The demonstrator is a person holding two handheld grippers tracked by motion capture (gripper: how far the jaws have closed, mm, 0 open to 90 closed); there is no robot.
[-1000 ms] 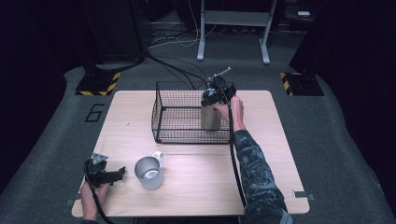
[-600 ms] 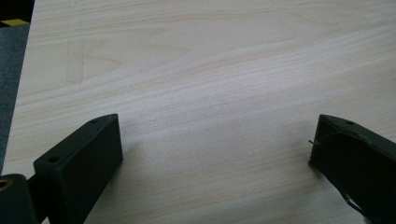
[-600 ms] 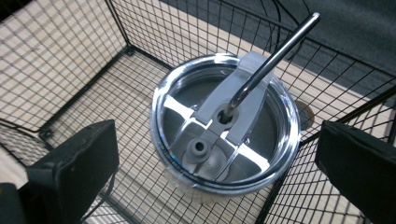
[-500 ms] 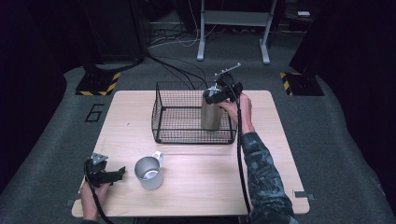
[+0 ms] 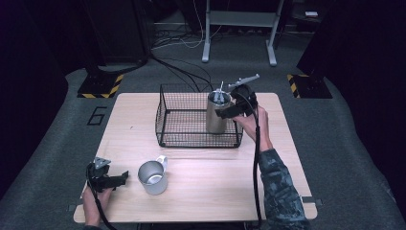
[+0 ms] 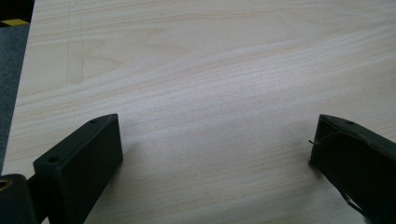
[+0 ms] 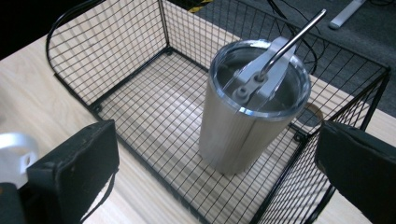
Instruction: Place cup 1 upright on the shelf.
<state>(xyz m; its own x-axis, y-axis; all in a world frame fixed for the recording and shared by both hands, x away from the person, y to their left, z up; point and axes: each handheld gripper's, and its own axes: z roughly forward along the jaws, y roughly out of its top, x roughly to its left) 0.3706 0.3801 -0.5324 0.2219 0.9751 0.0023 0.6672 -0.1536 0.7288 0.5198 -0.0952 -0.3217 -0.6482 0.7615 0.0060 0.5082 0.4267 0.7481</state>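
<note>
Tumbler (image 5: 216, 114) stands in basket (image 5: 177, 139); mug (image 5: 153, 177) before it on table (image 5: 215, 187)

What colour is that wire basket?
Black wire basket, clearest in the right gripper view.

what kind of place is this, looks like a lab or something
Probably a recording lab or studio: a lone wooden table on grey carpet, cables trailing over the floor, hazard-striped floor plates, and dark surroundings.

Table (image 5: 201, 191) brightly lit from above — surroundings near black; gripper views soft, close jaws blurred.
</note>
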